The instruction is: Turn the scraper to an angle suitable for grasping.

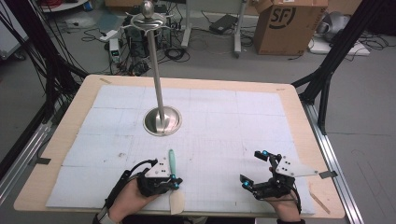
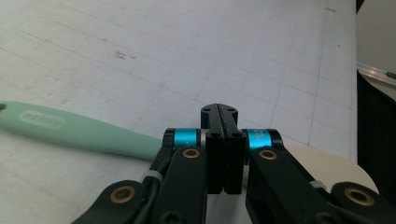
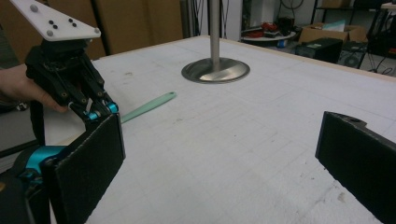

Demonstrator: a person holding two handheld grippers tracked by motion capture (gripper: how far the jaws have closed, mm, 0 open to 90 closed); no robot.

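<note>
I'm holding the left claw [image 1: 176, 183] low at the near edge of the worktop [image 1: 289, 100], and its jaws are standing fully together right over the neck of the spatula [image 1: 173, 164], where the green handle meets the cream blade; in the left gripper view the handle [image 2: 79, 130] is running off to one side of the closed tips and the blade [image 2: 327, 163] is showing behind them on the other, so I'm judging that the claw is pinching the spatula at that thin neck, though I cannot see the pads themselves meeting it. The spatula is lying flat on the white mat, handle pointing toward the stand [image 1: 162, 120], blade at the near edge just beside my left hand. The right claw [image 1: 254, 170] is waiting wide open, well apart to the right, with nothing between its jaws. So I'm reading this as the grasp step, just made or being confirmed. The next move is calling for a slow lift to check that the grip holds, keeping the spatula level so the long handle isn't swinging, and steering clear of the stand's pole [image 1: 155, 65]
</note>
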